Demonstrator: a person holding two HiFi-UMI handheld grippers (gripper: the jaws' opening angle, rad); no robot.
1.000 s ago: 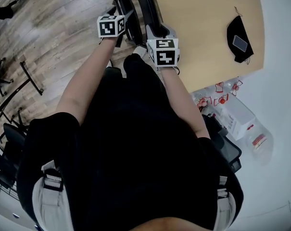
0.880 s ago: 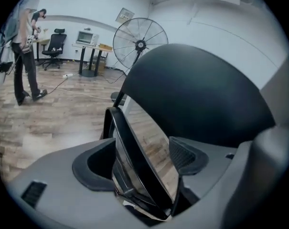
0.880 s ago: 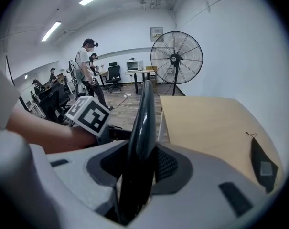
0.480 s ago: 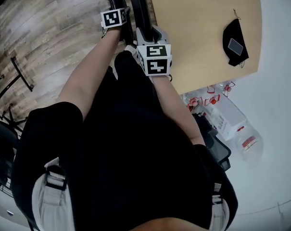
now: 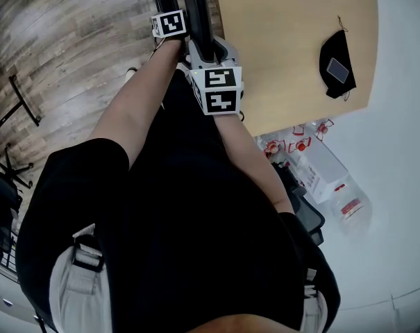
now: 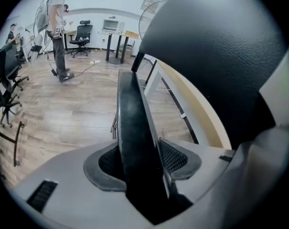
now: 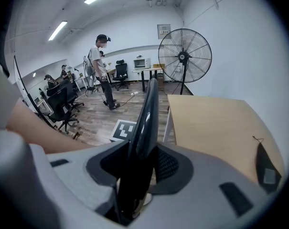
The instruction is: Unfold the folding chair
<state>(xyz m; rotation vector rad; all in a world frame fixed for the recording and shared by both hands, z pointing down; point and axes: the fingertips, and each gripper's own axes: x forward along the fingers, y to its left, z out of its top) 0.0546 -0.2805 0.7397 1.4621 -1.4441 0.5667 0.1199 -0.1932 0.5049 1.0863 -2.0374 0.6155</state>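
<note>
Chair (image 7: 149,109) held by right gripper (image 7: 143,159), left gripper (image 6: 138,162) closing.

The left forearm (image 5: 137,106) and the right forearm (image 5: 250,155) are stretched forward and down, bare and close together. The left gripper (image 6: 142,163) is pointed steeply downward; its jaws have just been closing, and a black edge of the folding chair (image 6: 134,113) is pressed between its pads. The right gripper (image 7: 142,168) is held just beside it, nearer the body, with its jaws clamped on another black edge of the chair
</note>
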